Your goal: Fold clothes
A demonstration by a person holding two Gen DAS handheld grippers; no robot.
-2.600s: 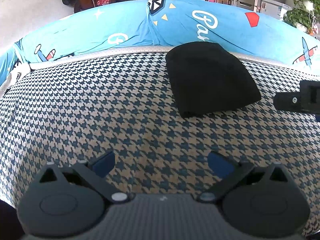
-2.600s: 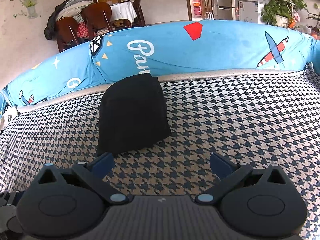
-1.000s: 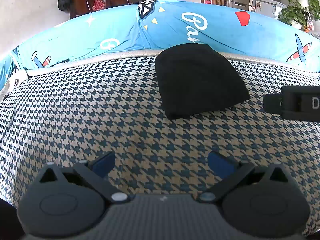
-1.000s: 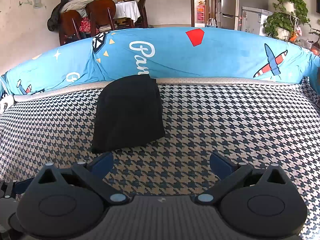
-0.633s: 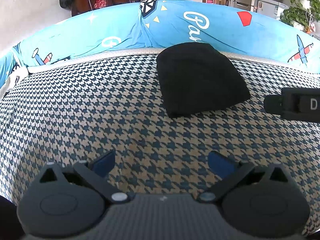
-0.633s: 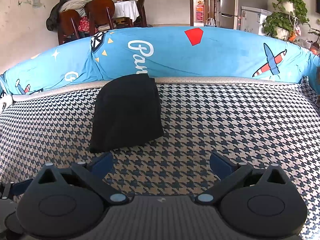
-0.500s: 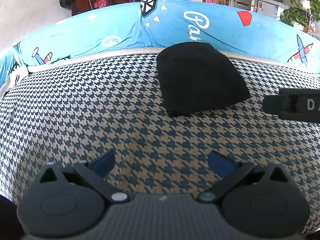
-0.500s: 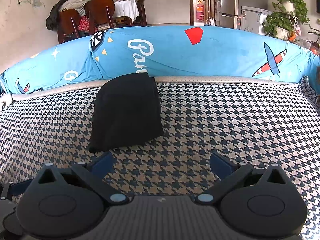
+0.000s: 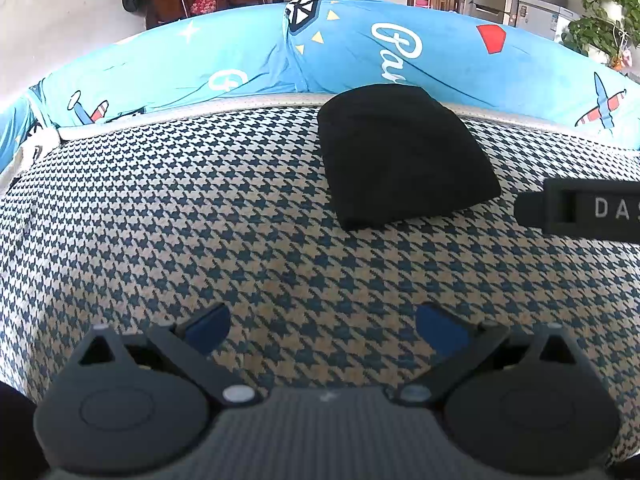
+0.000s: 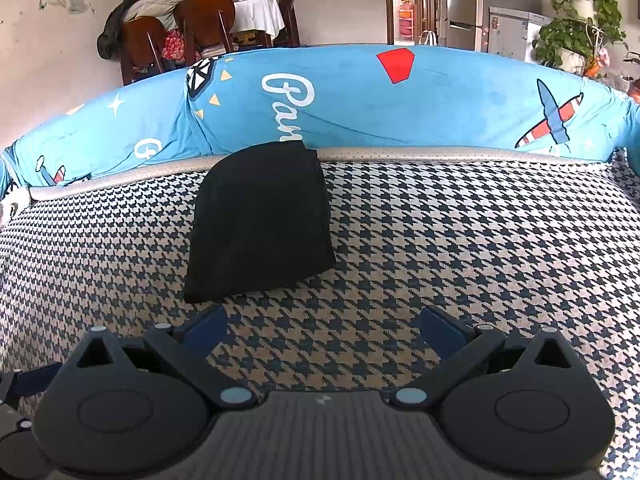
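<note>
A black garment [image 9: 404,156] lies folded into a compact bundle on the houndstooth sofa seat [image 9: 180,216], its far edge against the blue backrest. In the right wrist view the same black garment [image 10: 260,220] sits ahead and to the left. My left gripper [image 9: 324,330] hovers open over bare seat, well short of the bundle, with nothing between its fingers. My right gripper [image 10: 324,330] is open too, just short of the garment's near edge and empty. The right gripper's body [image 9: 588,210] shows at the right edge of the left wrist view.
A blue cushion cover [image 10: 400,100] printed with planes and lettering runs along the back of the seat. Behind it stand wooden chairs [image 10: 172,40] draped with clothes, a fridge [image 10: 464,4] and a potted plant [image 10: 580,20]. The houndstooth seat stretches wide to the right [image 10: 500,240].
Both grippers have stayed open and drifted only slightly; the garment has not moved. The right gripper's body has slid a little further into the left wrist view.
</note>
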